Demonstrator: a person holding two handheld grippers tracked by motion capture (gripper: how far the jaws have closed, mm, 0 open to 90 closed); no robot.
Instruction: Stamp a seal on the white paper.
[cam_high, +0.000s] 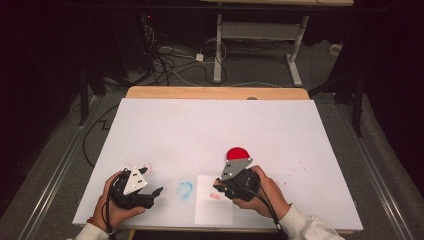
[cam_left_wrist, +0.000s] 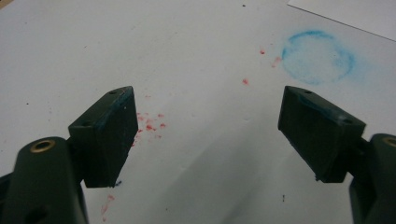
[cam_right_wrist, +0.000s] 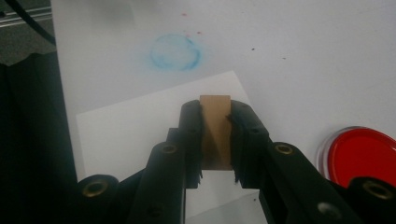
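- Table (cam_high: 210, 125) was white, flecked red, with a blue ring stain (cam_high: 184, 190) beside a paper sheet (cam_high: 212, 210).
- Left gripper (cam_left_wrist: 208, 130) hovered with its jaws apart, holding nothing.
- Right gripper (cam_right_wrist: 215, 140) clamped a brown block (cam_right_wrist: 215, 133) above the sheet, a red ink pad (cam_right_wrist: 362, 156) nearby.
- Cables (cam_high: 170, 62) littered the dark floor.

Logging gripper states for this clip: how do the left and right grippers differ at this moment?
The left gripper has its jaws spread wide and holds nothing; the right gripper is shut on a brown wooden block. The left gripper sits over bare table speckled with red; the right gripper sits over a white paper sheet. Both are black, hand-held and low at the table's near edge.
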